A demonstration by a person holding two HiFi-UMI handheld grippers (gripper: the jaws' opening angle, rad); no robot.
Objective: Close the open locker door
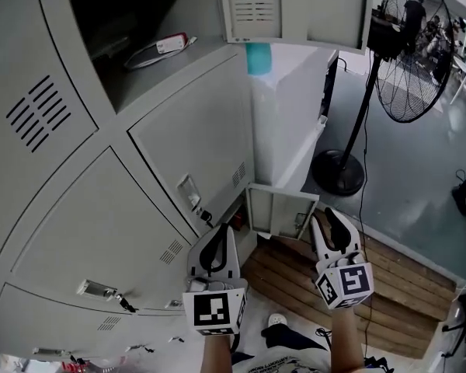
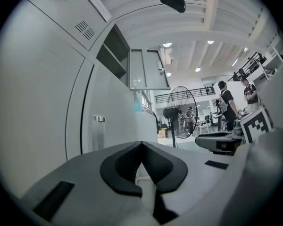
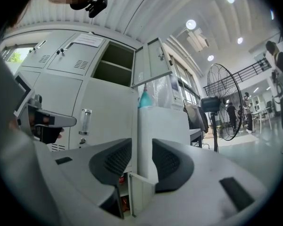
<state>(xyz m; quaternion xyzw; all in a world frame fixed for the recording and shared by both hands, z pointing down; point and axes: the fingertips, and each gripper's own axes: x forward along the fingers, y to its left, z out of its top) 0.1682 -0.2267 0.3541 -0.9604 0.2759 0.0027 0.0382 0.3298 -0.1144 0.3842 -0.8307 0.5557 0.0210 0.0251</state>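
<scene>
Locker door (image 1: 283, 210) ajar low; left gripper (image 1: 223, 228) jaws together, right gripper (image 1: 328, 214) jaws apart

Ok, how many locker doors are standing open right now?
2: an upper door swung out at the top, and a low door ajar at the bottom. More may lie out of view.
</scene>
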